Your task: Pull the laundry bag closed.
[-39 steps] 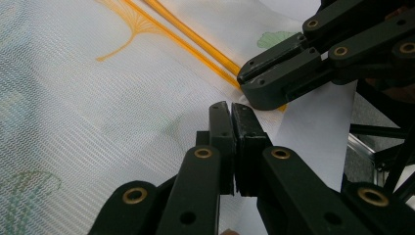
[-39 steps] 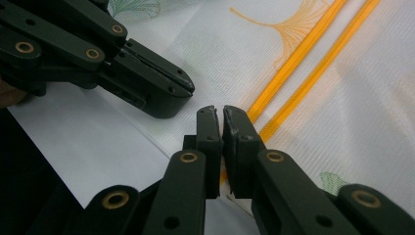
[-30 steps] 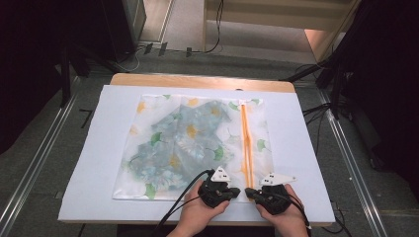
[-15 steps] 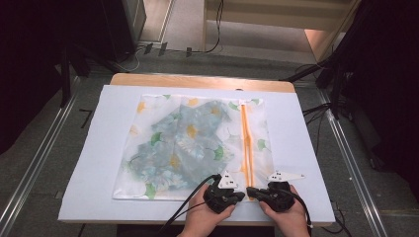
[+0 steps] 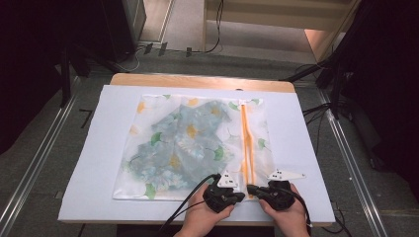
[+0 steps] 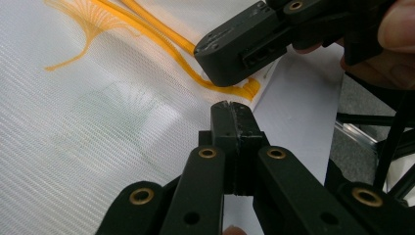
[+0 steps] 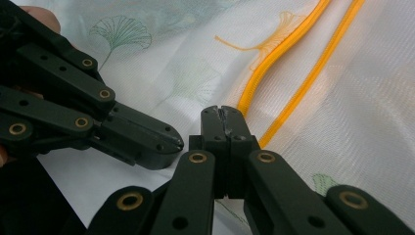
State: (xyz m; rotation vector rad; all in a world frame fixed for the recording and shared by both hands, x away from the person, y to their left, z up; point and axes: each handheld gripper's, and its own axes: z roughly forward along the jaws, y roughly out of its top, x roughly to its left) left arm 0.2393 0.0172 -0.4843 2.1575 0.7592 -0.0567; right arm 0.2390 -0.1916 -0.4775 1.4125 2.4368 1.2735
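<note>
Both tools pressed together, left tool (image 5: 242, 186) and right tool (image 5: 253, 189) at mesh bag's (image 5: 163, 148) orange zipper (image 5: 245, 143) end.

This looks like a lab or recording studio rather than a home: a wooden tabletop (image 5: 197, 81) under a white sheet (image 5: 99, 163) stands on grey carpet between metal floor rails (image 5: 34, 173), ringed by dark stands (image 5: 336, 79), black curtains and loose cables (image 5: 148, 49).
</note>
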